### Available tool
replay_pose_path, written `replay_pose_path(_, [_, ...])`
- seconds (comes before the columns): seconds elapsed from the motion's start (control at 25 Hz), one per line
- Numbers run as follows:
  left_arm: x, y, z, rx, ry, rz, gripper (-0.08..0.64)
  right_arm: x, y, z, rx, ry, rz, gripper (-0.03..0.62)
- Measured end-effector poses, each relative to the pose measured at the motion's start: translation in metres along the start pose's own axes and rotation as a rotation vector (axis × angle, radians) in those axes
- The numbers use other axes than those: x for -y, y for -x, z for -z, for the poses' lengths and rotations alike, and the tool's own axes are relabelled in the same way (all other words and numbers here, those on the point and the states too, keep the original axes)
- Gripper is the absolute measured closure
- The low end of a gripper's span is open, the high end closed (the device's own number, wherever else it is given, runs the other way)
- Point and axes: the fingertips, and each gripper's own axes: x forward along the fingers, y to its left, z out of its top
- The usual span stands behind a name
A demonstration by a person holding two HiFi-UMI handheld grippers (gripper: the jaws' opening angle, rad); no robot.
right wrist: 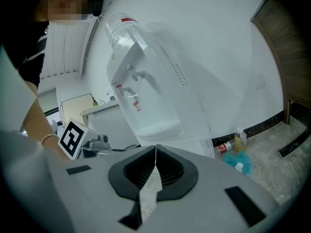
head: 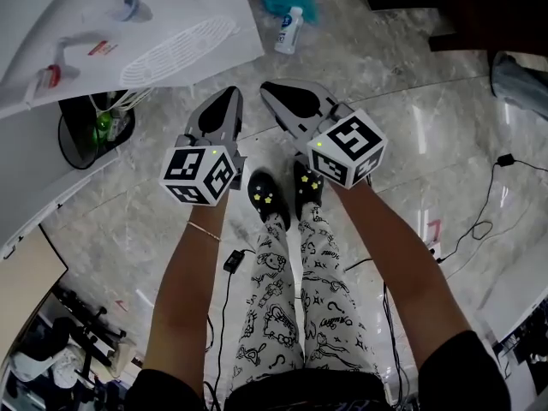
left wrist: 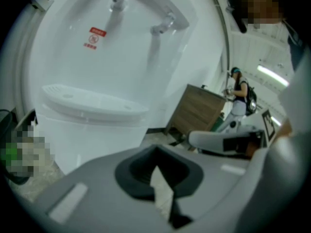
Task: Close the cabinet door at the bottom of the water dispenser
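Note:
The white water dispenser (head: pixel 128 32) fills the upper left of the head view, with its taps and slotted drip tray (head: pixel 184 50) facing me. My left gripper (head: pixel 226 97) and right gripper (head: pixel 272 90) hang side by side over the marble floor, just short of the dispenser, and touch nothing. Both are shut and empty. In the left gripper view the jaws (left wrist: pixel 155 153) point at the plain white front (left wrist: pixel 92 140) under the drip tray (left wrist: pixel 92 103). The right gripper (right wrist: pixel 155 148) sees the dispenser (right wrist: pixel 146 96) further off. A white panel (head: pixel 34 187) lies at the left edge; I cannot tell whether it is the cabinet door.
A black bin (head: pixel 90 131) stands beside the dispenser on the left. A white bottle (head: pixel 291 30) and a teal cloth (head: pixel 287 2) lie on the floor beyond the grippers. Cables (head: pixel 488 204) trail at the right. A wooden cabinet (left wrist: pixel 197 110) and a person (left wrist: pixel 240 98) are behind.

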Motion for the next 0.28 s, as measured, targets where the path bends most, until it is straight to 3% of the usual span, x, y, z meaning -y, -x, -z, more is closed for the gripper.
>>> replay_pose_path(0.28, [0.003,0.012,0.011,-0.034,0.007,-0.007,0.565,-0.002,0.006,0.009,-0.009,-0.028,0.056,0.577])
